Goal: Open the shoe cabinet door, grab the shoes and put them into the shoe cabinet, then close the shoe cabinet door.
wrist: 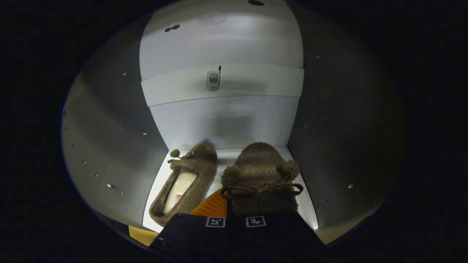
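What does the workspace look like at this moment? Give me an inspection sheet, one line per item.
Surface: pale cabinet floor, lit, bare between the two shoes.
Job's things: two fuzzy brown slippers inside the shoe cabinet; left slipper lies beside the fingers, its lining showing; right slipper, with bow and pompoms, sits at the fingers.
Clutter: nothing seen.
Grippers: gripper is at the right slipper's heel end; whether both fingers press on it cannot be told.
Cables: nothing seen.
Surroundings: white back panel with a horizontal rail carrying a small metal fitting; grey side walls dotted with shelf-pin holes.
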{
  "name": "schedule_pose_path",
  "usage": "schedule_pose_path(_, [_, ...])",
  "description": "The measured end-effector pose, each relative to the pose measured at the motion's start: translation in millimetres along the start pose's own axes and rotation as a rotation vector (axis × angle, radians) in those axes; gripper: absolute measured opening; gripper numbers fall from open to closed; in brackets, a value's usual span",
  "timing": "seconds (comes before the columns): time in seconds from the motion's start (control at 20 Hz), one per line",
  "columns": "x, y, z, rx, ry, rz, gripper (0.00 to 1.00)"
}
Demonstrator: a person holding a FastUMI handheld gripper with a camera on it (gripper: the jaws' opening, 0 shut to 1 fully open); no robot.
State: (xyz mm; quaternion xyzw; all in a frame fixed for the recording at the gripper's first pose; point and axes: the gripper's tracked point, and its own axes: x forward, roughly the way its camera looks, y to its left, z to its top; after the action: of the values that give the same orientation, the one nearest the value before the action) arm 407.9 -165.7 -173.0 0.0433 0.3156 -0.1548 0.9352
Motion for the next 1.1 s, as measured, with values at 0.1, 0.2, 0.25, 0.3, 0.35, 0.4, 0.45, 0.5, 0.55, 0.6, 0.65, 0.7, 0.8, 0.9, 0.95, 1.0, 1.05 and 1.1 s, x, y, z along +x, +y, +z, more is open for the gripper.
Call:
schedule_pose_path(0.1, [20.0,-2.1,-1.2,0.025,0.039,-0.002,0.05])
schedule_pose_path(0.2, [36.2,-4.4,1.7,0.041,0.047,-0.003,0.05])
schedule_pose_path(0.25, [43.7,-4.3,1.9,0.039,0.056,-0.006,0.05])
schedule_pose_path(0.3, [50.2,-4.9,1.3,0.032,0.068,-0.008,0.05])
schedule_pose_path(0.35, [56.7,-3.7,-0.9,0.018,0.089,-0.008,0.05])
schedule_pose_path(0.4, [64.1,-2.7,-2.0,0.015,0.099,-0.008,0.05])
schedule_pose_path(0.45, [69.6,-0.8,-2.7,0.009,0.11,-0.006,0.05])
schedule_pose_path(0.5, [75.2,-0.7,-4.8,0.005,0.117,-0.009,0.05])
schedule_pose_path(0.55, [78.1,0.3,-8.5,0.002,0.136,-0.011,0.05])
schedule_pose_path(0.6, [77.7,-0.2,-2.2,-0.001,0.11,-0.018,0.05])
schedule_pose_path(0.65, [83.3,1.2,-1.5,0.003,0.102,-0.012,0.05])
schedule_pose_path(0.7, [85.8,1.4,-4.6,0.011,0.12,-0.011,0.05])
schedule_pose_path(0.8, [86.7,-0.7,-3.8,0.019,0.114,-0.014,0.05])
schedule_pose_path(0.9, [80.7,-1.4,-7.2,0.001,0.123,-0.019,0.12])
schedule_pose_path(0.95, [77.7,-1.5,-9.2,-0.003,0.129,-0.023,0.15])
schedule_pose_path(1.0, [71.7,-1.2,-8.8,-0.005,0.126,-0.025,0.2])
schedule_pose_path(1.05, [66.5,-1.8,-8.5,-0.004,0.119,-0.031,0.23])
schedule_pose_path(1.1, [59.1,-1.3,-7.6,-0.003,0.109,-0.028,0.25])
